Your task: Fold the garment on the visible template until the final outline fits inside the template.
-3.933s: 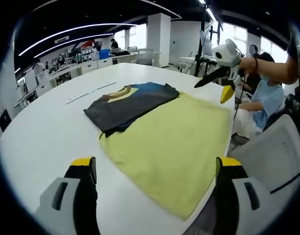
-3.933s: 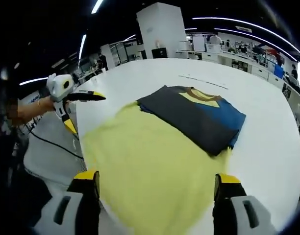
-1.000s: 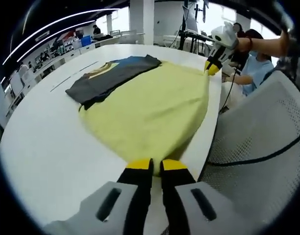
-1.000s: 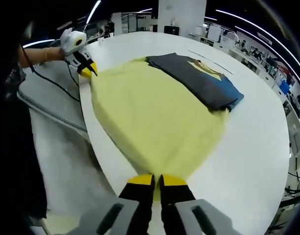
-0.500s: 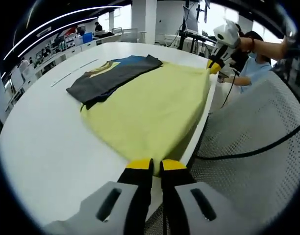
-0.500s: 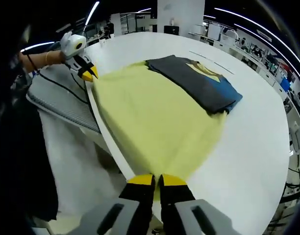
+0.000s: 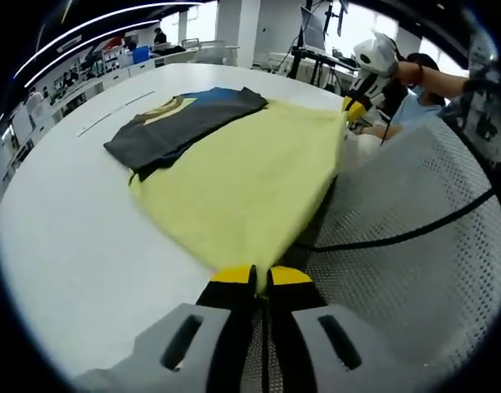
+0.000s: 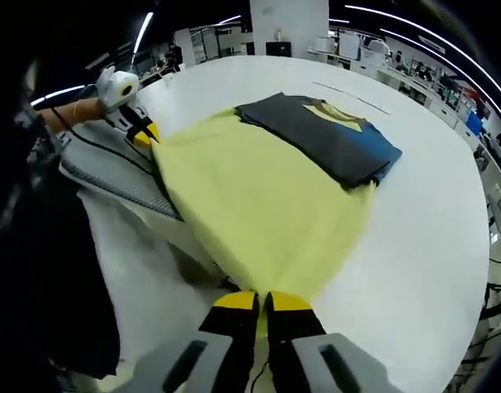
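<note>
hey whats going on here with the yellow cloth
A person holds a gripper in each hand, and both are shut on the yellow cloth: the left gripper and the right gripper each pinch a near corner at the edge of the white table. A folded dark garment lies on the cloth's far end.

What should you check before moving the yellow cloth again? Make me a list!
1. Left hand-held gripper shut on the yellow cloth: ok.
2. Right hand-held gripper shut on the cloth's other corner: ok.
3. Cloth stretched flat between both: ok.
4. Cloth fully on the white table: not ok, the held edge hangs past the rim.
5. Dark folded garment in sight, resting on the cloth's far end: ok.
6. Template outline visible: cannot tell.
</note>
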{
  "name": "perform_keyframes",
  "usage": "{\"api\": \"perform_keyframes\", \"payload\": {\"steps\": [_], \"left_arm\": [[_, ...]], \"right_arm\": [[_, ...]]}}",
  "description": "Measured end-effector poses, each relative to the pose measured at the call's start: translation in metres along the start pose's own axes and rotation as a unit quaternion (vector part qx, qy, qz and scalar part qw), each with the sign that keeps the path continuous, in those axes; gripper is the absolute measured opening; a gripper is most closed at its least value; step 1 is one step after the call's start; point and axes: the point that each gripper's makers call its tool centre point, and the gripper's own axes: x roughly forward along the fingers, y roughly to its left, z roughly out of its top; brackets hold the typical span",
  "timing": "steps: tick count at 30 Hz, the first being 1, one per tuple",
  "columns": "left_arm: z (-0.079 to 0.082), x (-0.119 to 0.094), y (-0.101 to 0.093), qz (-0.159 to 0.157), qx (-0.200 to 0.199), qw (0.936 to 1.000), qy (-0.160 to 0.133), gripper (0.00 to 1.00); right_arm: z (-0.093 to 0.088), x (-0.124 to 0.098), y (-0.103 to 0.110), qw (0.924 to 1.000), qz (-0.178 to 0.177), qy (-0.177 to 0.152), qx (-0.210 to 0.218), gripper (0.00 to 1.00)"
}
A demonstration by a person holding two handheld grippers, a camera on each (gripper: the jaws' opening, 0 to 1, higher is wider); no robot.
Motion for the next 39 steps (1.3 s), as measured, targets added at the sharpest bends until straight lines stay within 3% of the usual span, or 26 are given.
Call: {"api": "perform_keyframes", "payload": {"steps": [7,12,25,39], "left_arm": [[0.0,-0.008,-0.01,-0.018,-0.006,0.9998,0.001,0.03],[0.007,-0.012,-0.006,-0.018,-0.008,0.9998,-0.007,0.03],[0.052,-0.026,0.029,0.031,-0.013,0.9976,-0.061,0.03],[0.087,-0.029,0.074,0.077,-0.021,0.9927,-0.09,0.02]], "right_arm": [[-0.002,-0.009,0.013,0.9998,0.009,0.018,-0.003,0.0],[0.007,-0.016,0.008,1.0,0.0,0.009,0.001,0.0],[0.044,-0.031,-0.023,0.9988,-0.042,-0.021,-0.013,0.0],[0.089,-0.041,-0.06,0.9949,-0.073,-0.046,-0.052,0.0]]}}
